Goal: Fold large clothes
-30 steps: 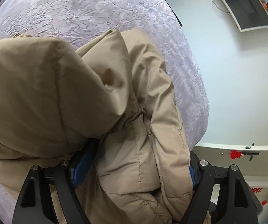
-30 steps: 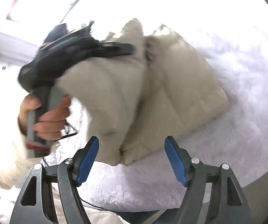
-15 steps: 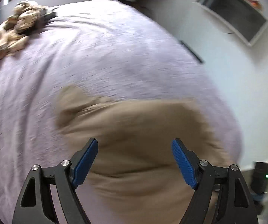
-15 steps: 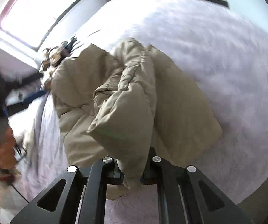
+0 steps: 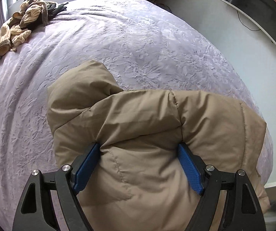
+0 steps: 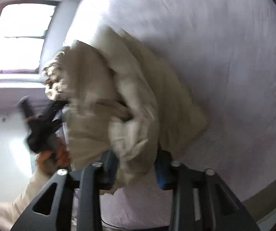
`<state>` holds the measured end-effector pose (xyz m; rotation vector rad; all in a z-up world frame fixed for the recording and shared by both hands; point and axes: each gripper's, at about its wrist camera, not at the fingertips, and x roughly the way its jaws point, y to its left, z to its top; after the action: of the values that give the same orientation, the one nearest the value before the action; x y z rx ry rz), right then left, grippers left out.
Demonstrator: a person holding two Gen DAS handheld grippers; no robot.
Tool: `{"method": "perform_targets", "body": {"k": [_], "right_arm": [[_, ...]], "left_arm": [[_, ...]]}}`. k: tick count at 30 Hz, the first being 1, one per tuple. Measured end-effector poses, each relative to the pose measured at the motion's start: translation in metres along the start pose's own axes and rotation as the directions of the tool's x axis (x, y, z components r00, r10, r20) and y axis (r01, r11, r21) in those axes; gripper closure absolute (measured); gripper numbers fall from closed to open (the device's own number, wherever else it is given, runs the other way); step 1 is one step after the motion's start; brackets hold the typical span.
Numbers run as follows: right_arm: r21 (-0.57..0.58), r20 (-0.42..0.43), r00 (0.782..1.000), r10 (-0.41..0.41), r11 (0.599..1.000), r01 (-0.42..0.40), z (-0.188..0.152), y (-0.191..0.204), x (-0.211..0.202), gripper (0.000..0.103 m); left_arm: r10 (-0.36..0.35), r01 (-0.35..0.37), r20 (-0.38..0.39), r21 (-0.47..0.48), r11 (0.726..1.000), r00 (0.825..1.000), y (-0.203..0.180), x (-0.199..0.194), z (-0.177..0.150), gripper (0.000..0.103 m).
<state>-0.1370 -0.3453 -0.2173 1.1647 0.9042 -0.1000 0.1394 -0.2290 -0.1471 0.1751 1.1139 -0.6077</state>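
- The tan puffer jacket (image 5: 141,134) lies bunched on the lavender bedspread (image 5: 118,44) near the bed's edge; its lower part is cut off by the frame.
- The left gripper (image 5: 139,165) stands wide, blue pads sunk into a thick fold of padding and holding it.
- The right-wrist view is blurred: the right gripper (image 6: 136,165) is opening with jacket fabric between its jaws; whether the pads press cannot be told.
- A pile of striped clothes (image 5: 22,19) sits at the far corner.
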Motion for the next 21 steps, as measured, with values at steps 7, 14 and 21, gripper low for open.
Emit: {"method": "perform_targets", "body": {"k": [7, 14, 21], "right_arm": [[-0.046, 0.080, 0.994, 0.070, 0.997, -0.066, 0.092, 0.010, 0.002, 0.077], [-0.012, -0.191, 0.979, 0.065, 0.998, -0.069, 0.135, -0.008, 0.128, 0.098], [-0.071, -0.290, 0.956, 0.048, 0.995, -0.071, 0.142, -0.001, 0.186, 0.101]], "left_arm": [[0.000, 0.000, 0.006, -0.014, 1.000, 1.000, 0.003, -0.004, 0.001, 0.021], [0.010, -0.009, 0.021, -0.016, 1.000, 1.000, -0.005, -0.002, 0.005, 0.021], [0.126, -0.127, 0.018, 0.066, 0.990, 0.992, -0.038, 0.013, 0.005, 0.021]]}}
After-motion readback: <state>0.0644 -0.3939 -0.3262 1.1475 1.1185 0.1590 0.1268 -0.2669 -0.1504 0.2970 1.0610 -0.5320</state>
